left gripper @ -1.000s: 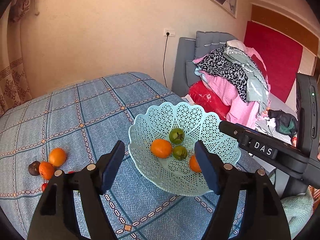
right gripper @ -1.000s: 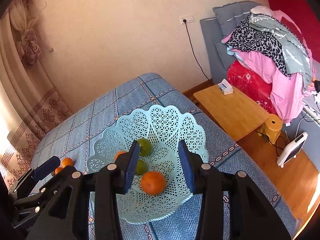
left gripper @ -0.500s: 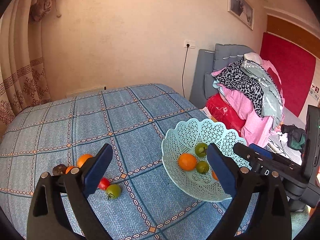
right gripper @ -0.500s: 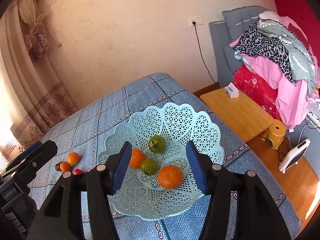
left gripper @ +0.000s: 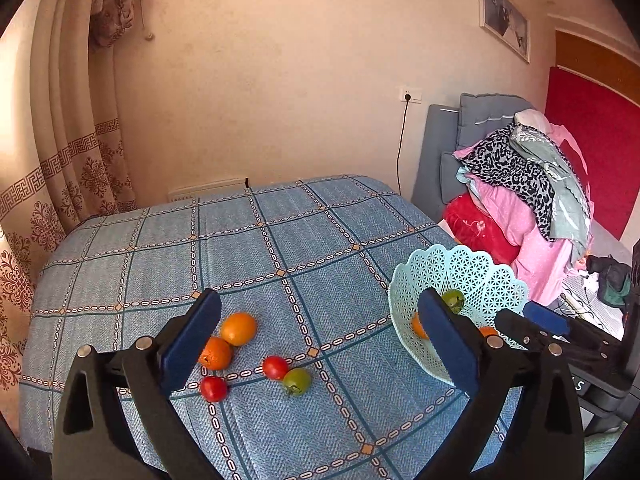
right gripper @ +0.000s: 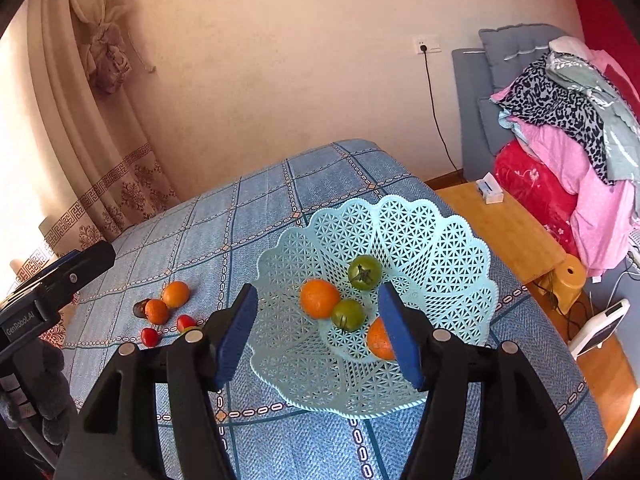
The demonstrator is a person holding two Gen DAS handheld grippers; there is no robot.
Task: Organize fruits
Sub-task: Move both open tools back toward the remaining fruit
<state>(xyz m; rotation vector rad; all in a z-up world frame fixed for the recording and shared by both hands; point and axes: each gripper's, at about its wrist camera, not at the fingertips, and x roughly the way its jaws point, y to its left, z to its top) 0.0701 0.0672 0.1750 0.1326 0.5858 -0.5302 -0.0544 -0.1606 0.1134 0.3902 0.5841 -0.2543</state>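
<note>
Both grippers hang above a table covered by a blue checked cloth [left gripper: 280, 240]. The left gripper [left gripper: 320, 340] has its jaws spread wide and holds nothing. The right gripper [right gripper: 318, 330] is also wide open and empty, poised over the near side of the basket [right gripper: 452, 240].

The pale green lattice basket sits close to the table's right edge. In it lie 2 oranges [right gripper: 319, 298] and 2 green tomatoes [right gripper: 364, 272], bunched together at the bottom; the second orange is partly hidden behind the right gripper's right finger.

The loose fruit lies toward the table's left edge, well apart from the basket. There are 2 oranges on the cloth [left gripper: 239, 328] touching each other, 2 red tomatoes [left gripper: 275, 367] and 1 green tomato on the cloth [left gripper: 297, 381], which rests against 1 of the red ones. A dark fruit [right gripper: 140, 308] sits just beside the left orange; what kind it is cannot be told.
</note>
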